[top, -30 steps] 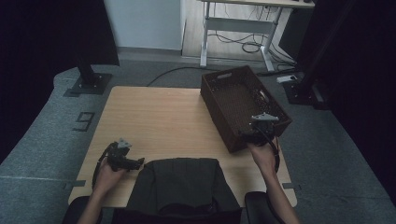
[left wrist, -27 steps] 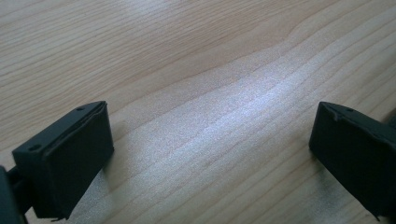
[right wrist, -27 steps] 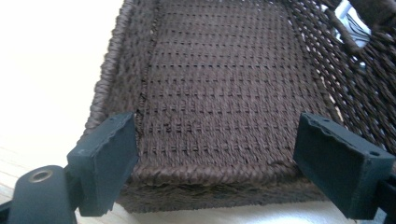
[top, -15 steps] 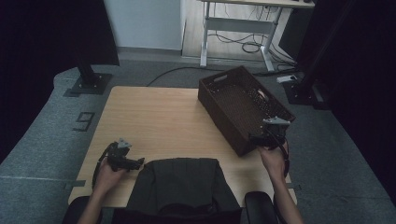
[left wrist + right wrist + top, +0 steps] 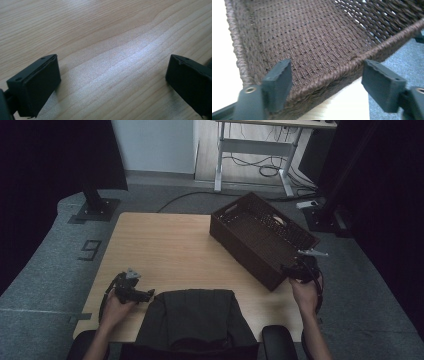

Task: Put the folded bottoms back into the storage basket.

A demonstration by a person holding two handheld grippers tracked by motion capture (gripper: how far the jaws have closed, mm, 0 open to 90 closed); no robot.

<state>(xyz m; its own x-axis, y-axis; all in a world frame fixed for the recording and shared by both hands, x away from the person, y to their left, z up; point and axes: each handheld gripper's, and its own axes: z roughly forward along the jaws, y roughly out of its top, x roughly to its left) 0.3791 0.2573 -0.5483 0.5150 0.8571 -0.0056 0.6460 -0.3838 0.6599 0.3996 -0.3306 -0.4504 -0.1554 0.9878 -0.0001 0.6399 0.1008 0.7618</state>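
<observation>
Evidently dark brown woven wicker basket (image 5: 317, 42) judged light, stiff; braided rim straddled (unpinched) by right gripper (image 5: 325, 80), jaws just closing.

Left gripper (image 5: 112, 82) jaws spread wide over bare wooden table (image 5: 105, 37).

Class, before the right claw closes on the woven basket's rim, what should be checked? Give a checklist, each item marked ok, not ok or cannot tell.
1. Right claw jaws astride the rim of the basket, one inside, one outside: ok; they have just been closing.
2. Pads pressing on the rim: not ok, gaps on both sides.
3. Basket fully on the table: not ok, its right corner overhangs the edge.
4. Basket empty: cannot tell.
5. Left claw open, away from the basket: ok.
</observation>
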